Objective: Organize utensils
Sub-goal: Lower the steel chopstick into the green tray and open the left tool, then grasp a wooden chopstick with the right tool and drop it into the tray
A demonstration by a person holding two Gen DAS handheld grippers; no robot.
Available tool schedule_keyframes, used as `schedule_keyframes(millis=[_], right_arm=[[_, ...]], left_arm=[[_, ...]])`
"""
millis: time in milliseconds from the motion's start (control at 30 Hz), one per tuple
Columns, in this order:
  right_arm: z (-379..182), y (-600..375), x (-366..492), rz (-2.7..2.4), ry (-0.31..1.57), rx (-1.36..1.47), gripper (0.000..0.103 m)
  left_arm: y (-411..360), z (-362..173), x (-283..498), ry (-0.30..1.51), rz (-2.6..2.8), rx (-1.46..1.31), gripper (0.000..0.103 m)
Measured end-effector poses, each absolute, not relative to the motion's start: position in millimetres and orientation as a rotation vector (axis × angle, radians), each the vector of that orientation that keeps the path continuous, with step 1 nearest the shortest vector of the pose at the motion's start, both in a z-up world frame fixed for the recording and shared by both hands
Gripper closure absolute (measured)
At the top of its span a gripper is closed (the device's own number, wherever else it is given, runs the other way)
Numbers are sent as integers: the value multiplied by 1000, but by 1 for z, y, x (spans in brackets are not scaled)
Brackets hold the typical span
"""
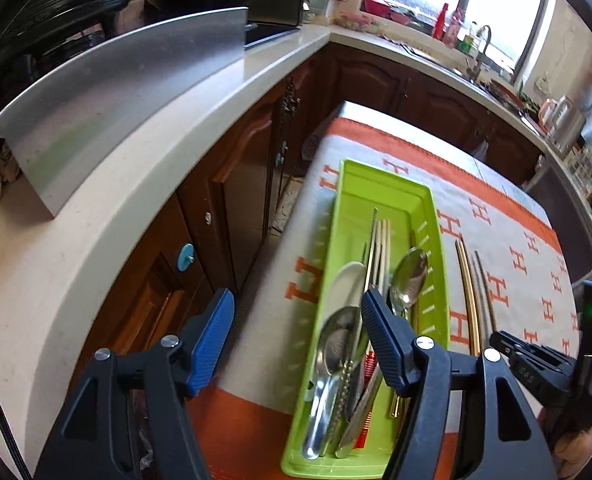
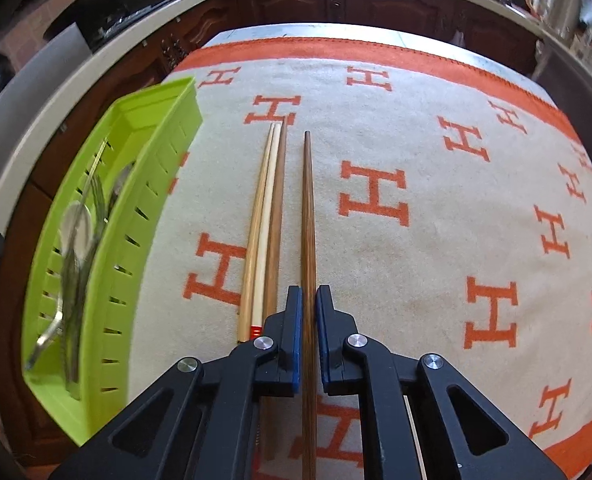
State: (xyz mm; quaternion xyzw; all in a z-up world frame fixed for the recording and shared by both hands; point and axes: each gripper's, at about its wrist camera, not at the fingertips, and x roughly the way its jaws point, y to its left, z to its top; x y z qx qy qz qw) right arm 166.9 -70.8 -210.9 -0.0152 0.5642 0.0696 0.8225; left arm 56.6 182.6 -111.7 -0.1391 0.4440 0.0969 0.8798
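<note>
My right gripper (image 2: 308, 312) sits low over the cloth (image 2: 416, 216), its blue pads nearly together with one dark chopstick (image 2: 307, 216) lying in the narrow slot between them; I cannot tell whether the pads actually press it, so I log the grip as undetermined. Just left of that stick lie three more chopsticks (image 2: 265, 216), two pale and one brown, side by side on the cloth and touching one another. The green tray (image 2: 135, 216) stands at the cloth's left edge, near the sticks but apart from them. My left gripper (image 1: 296, 336) hangs released, jaws spread wide, its right finger (image 1: 384, 340) over the tray (image 1: 428, 216) and its left finger beyond the table edge. The tray holds spoons (image 1: 410, 276) and chopsticks (image 1: 382, 248), lying lengthwise. The cabinets (image 1: 231, 208) and counter (image 1: 135, 168) stand to the left.
</note>
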Motion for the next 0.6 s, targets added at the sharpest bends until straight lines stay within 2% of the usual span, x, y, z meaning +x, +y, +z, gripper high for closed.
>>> schedule_keyframes(millis=[133, 333, 600], right_arm=[[-177, -71, 164, 190, 1174, 70, 97], [-134, -41, 163, 323, 1155, 161, 97], [-137, 21, 177, 384, 1167, 164, 97]], left_arm=[[190, -105, 55, 897, 225, -289, 38], [197, -94, 50, 854, 259, -277, 31], [204, -88, 47, 848, 279, -294, 31]])
